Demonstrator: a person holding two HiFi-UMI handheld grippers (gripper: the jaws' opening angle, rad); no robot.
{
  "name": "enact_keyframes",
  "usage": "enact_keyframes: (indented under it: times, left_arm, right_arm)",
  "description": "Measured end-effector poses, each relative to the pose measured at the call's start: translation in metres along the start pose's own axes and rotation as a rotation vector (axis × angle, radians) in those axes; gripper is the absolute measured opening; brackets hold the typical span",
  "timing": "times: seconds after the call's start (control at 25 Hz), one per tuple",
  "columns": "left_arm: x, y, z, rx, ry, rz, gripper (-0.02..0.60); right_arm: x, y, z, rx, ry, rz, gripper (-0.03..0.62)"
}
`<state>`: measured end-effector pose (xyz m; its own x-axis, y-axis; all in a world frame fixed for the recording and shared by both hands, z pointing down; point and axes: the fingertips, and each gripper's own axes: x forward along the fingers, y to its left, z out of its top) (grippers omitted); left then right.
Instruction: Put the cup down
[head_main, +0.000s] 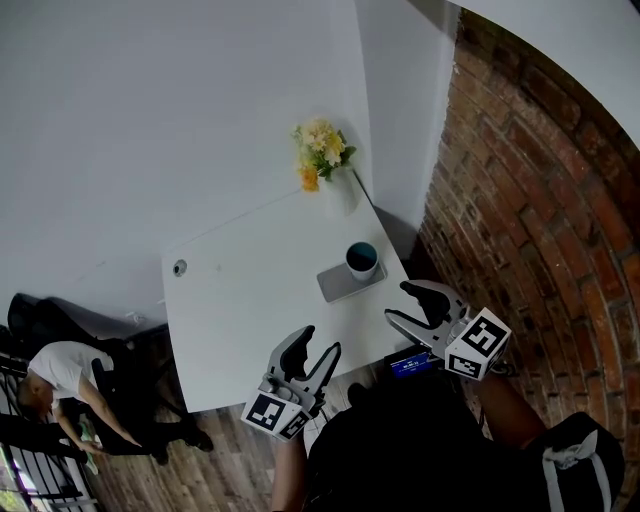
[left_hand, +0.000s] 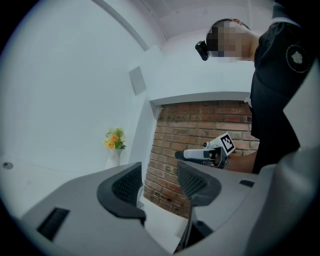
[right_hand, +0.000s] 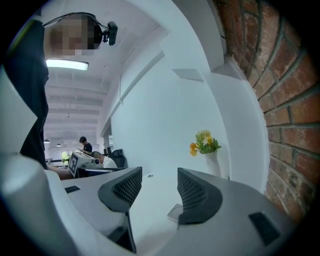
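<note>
A white wall (head_main: 150, 120) meets a brick wall (head_main: 540, 200) behind a white table (head_main: 250, 320). The table's near edge is covered by the wearer's dark clothing. At lower left a person (head_main: 65, 370) in a white top bends forward on a black chair (head_main: 40, 320). What they are reaching for is too small to tell.

The left gripper (head_main: 322, 339) hangs over the table's near edge, and its jaws are drawn in narrow with nothing between them. The right gripper (head_main: 396, 301) sits off the near right corner, set just as narrow and equally empty. A blue object (head_main: 410, 363) beneath it is half hidden.

A grey slab (head_main: 338, 284) lies near the table's right edge. The cup (head_main: 362, 258), teal inside, stands upright on its far end, near the right gripper but clear of it. In the right gripper view the jaw hides the cup and only a corner of the slab shows.

Yellow flowers (head_main: 320, 152) stand at the far corner, and their white vase (head_main: 340, 190) nearly vanishes against the wall. A small round fitting (head_main: 180, 267) sits near the left edge.
</note>
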<state>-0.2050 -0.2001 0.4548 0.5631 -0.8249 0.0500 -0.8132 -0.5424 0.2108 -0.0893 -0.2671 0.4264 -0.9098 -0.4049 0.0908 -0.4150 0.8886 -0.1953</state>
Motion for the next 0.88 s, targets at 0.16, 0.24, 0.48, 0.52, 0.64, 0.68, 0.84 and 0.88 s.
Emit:
enact_keyframes:
  times: [0.16, 0.24, 0.48, 0.52, 0.64, 0.68, 0.84, 0.88]
  left_arm:
    - [0.0, -0.001, 0.002, -0.002, -0.003, -0.001, 0.23]
    - [0.0, -0.002, 0.002, -0.003, -0.004, -0.003, 0.23]
    - [0.002, -0.004, -0.001, -0.007, -0.002, -0.011, 0.23]
    - [0.002, -0.004, -0.001, -0.008, -0.002, -0.012, 0.23]
    - [0.002, -0.005, -0.002, -0.008, 0.0, -0.014, 0.23]
    - [0.001, -0.005, -0.003, -0.008, 0.001, -0.014, 0.23]
    - [0.001, -0.006, -0.002, -0.012, 0.001, -0.014, 0.229]
    - [0.001, -0.006, -0.002, -0.012, 0.001, -0.014, 0.23]
  right_arm:
    - [0.001, 0.0, 0.0, -0.007, 0.004, -0.001, 0.233]
    - [0.001, 0.001, -0.001, -0.012, 0.01, -0.004, 0.233]
    - [0.0, -0.001, -0.006, -0.011, 0.016, -0.015, 0.23]
    - [0.0, -0.001, -0.007, -0.012, 0.021, -0.018, 0.23]
    - [0.0, -0.001, -0.01, -0.009, 0.029, -0.021, 0.229]
    - [0.0, -0.001, -0.011, -0.008, 0.03, -0.023, 0.229]
    - [-0.001, -0.002, -0.01, -0.006, 0.035, -0.039, 0.229]
    - [-0.002, -0.003, -0.011, -0.004, 0.036, -0.042, 0.229]
